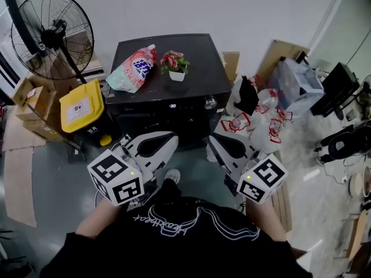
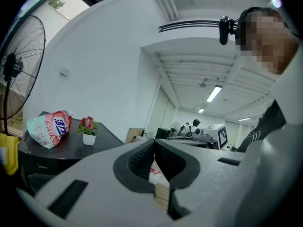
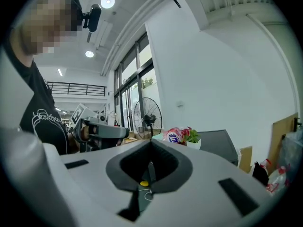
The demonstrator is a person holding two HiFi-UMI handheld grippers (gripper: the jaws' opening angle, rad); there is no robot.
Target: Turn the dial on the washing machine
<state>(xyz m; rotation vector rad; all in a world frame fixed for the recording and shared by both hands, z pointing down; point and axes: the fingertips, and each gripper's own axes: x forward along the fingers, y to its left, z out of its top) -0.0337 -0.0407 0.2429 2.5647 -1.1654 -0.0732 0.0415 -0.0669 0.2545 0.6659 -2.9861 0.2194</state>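
Observation:
The black washing machine (image 1: 174, 91) stands against the white wall ahead of me. Its silver dial (image 1: 210, 102) sits at the right of the front panel. Both grippers hang low in front of my body, well short of the machine and touching nothing. My left gripper (image 1: 173, 136) is shut and empty, with its jaws meeting at the tips (image 2: 154, 143). My right gripper (image 1: 212, 139) is also shut and empty (image 3: 150, 145), below and slightly right of the dial. The machine's top shows in the left gripper view (image 2: 57, 150) and the right gripper view (image 3: 218, 143).
A pink detergent pouch (image 1: 132, 68) and a small potted flower (image 1: 175, 66) lie on the machine's lid. A standing fan (image 1: 55, 30) and a yellow-lidded bin (image 1: 83, 106) are to the left. Plastic bags (image 1: 261, 117), boxes and a clear crate (image 1: 298, 83) crowd the right.

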